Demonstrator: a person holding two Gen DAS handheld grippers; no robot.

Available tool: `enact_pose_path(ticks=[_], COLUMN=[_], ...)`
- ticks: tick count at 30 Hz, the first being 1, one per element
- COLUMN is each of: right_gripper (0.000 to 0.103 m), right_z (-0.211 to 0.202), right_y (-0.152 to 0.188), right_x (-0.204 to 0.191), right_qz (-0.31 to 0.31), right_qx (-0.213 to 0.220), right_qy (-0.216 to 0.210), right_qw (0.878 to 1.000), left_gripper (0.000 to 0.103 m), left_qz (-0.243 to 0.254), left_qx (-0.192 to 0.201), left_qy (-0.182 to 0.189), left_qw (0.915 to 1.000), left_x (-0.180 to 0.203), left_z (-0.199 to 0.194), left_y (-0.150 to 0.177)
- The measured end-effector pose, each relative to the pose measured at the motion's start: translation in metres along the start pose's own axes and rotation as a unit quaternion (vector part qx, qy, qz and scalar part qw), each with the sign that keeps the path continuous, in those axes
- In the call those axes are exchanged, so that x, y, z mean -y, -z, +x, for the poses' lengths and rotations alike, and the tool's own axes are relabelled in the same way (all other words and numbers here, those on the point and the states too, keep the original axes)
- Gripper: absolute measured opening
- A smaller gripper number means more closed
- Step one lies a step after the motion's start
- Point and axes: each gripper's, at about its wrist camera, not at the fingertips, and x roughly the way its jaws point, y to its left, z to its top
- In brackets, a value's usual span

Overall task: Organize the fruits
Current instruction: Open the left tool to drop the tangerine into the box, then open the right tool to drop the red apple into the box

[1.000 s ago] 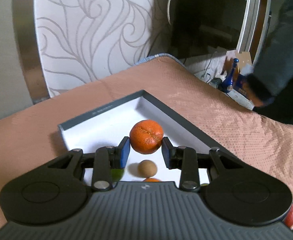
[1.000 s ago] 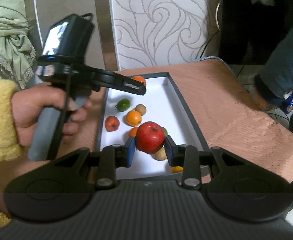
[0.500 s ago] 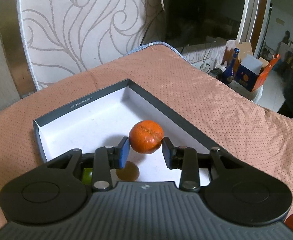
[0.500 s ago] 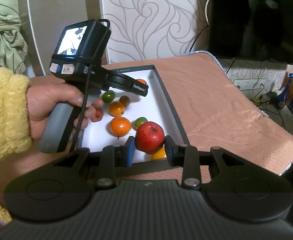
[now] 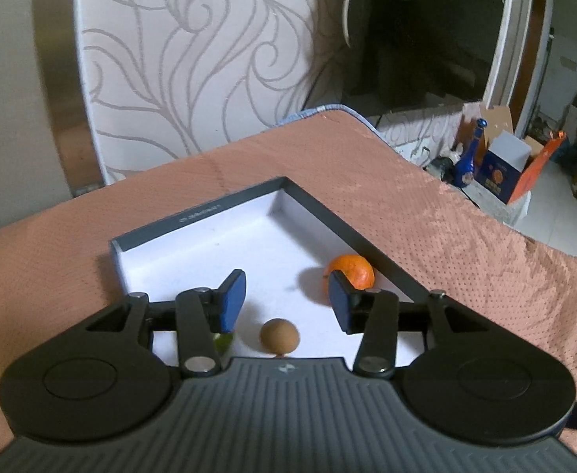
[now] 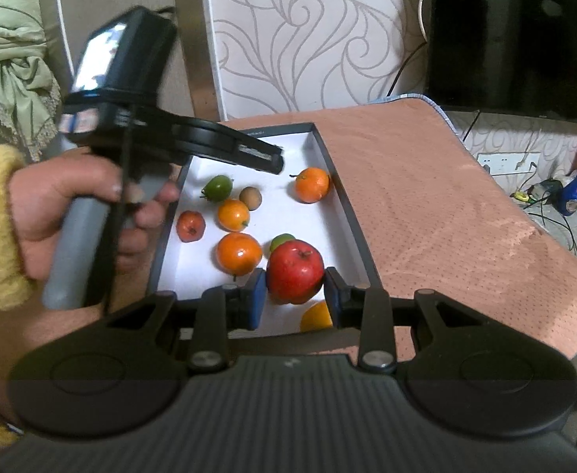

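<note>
The box [image 6: 353, 213] lies on the tablecloth [image 6: 426, 205], fruit inside. A mandarin [image 6: 311, 184] sits far right against its wall; an apple [image 6: 295, 270] is at the near end.

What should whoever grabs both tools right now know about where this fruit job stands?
Left tool: open, empty, above the far end of the box.
Right tool: shut on the red apple, above the near end of the box.
In the box: a tangerine by the far right wall, a brown round fruit, a green fruit, two more orange fruits and a small red one.
Done: tangerine placed.
Left: probably set down and release the apple.
</note>
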Motion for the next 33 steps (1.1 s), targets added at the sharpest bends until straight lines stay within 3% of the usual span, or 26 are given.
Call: enact_pose_path(ticks=[10, 21, 23, 25, 31, 33], right_gripper=[0.035, 0.036, 0.04, 0.052, 0.052, 0.052], right_z=[0.04, 0.088, 0.089, 0.085, 0.067, 0.056], right_y=[-0.026, -0.042, -0.042, -0.043, -0.044, -0.042], right_x=[0.006, 0.008, 0.006, 0.004, 0.007, 0.01], right_qz=[-0.03, -0.038, -0.042, -0.048, -0.048, -0.039], right_qx=[0.003, -0.03, -0.03, -0.016, 0.005, 0.009], right_qy=[-0.014, -0.028, -0.032, -0.031, -0.04, -0.044], right_qw=[0.999, 0.998, 0.998, 0.998, 0.998, 0.998], left_gripper=[0.061, 0.065, 0.066, 0.066, 0.067, 0.072], left_qz=[-0.028, -0.054, -0.058, -0.061, -0.071, -0.076], left_qx=[0.01, 0.02, 0.021, 0.022, 0.023, 0.023], left_qy=[-0.042, -0.082, -0.085, -0.087, -0.092, -0.093], left_qw=[0.9987, 0.995, 0.9944, 0.9941, 0.993, 0.9926], left_x=[-0.014, -0.021, -0.02, -0.019, -0.015, -0.014], left_z=[-0.048, -0.078, -0.082, -0.084, -0.09, -0.092], left_y=[0.008, 0.017, 0.019, 0.02, 0.027, 0.029])
